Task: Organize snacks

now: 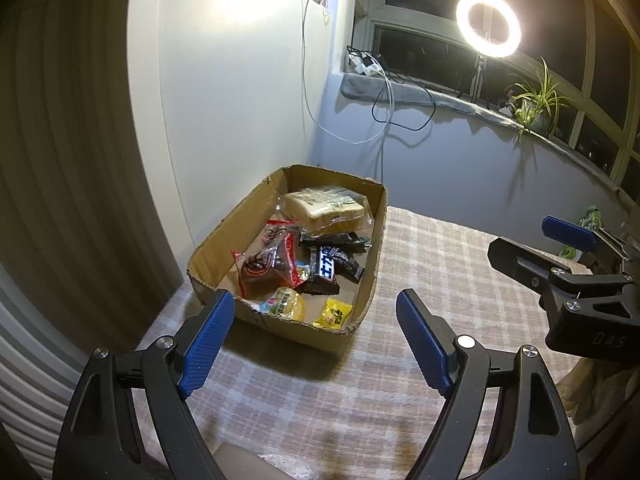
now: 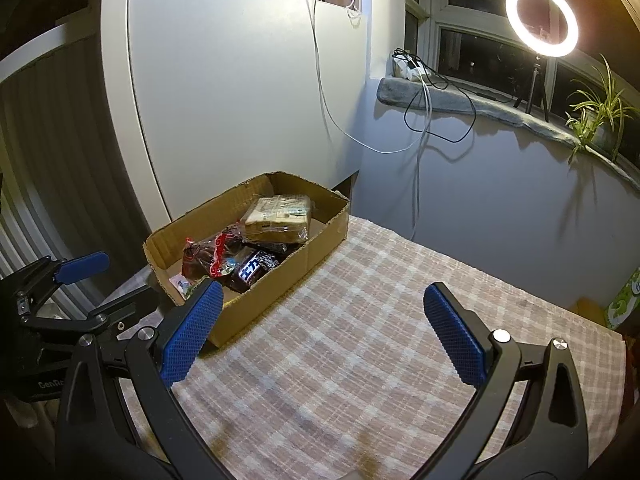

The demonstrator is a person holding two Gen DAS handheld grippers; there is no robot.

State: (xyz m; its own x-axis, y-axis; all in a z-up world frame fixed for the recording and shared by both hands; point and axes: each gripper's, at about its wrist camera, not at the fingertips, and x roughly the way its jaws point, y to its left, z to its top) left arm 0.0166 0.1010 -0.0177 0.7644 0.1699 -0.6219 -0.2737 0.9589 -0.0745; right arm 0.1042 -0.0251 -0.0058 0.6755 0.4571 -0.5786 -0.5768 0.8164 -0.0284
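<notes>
**Snacks in box, both grippers spread and empty**

Left wrist view: left gripper (image 1: 316, 312) jaws wide apart, nothing between them, hovering over the checked tablecloth (image 1: 420, 280) just short of the cardboard box (image 1: 280, 326). Box sits at the far left corner of the table against the white cabinet (image 1: 224, 100). This view looks down into it: wrapped bread slices (image 1: 326, 208) at the far end, red-edged cake packs (image 1: 268, 260) in the middle-left, dark candy bars (image 1: 332, 260) beside them, a yellow jelly cup (image 1: 286, 302) and a small yellow candy packet (image 1: 334, 312) at the near end. Right gripper (image 1: 560, 248) enters at the right edge, side on, one blue pad visible; a green packet (image 1: 592, 218) sits behind it.

Right wrist view: right gripper (image 2: 320, 304) jaws wide, empty, over bare cloth to the right of the box. Box seen lower and more from the side, so its near wall hides the yellow packet and most of the jelly cup. Left gripper (image 2: 80, 280) shows at the left edge beside the box. Only here: a green box (image 2: 624, 292) at the table's right edge. Ring light (image 2: 542, 18) and plant (image 2: 596, 116) on the sill appear in both.
</notes>
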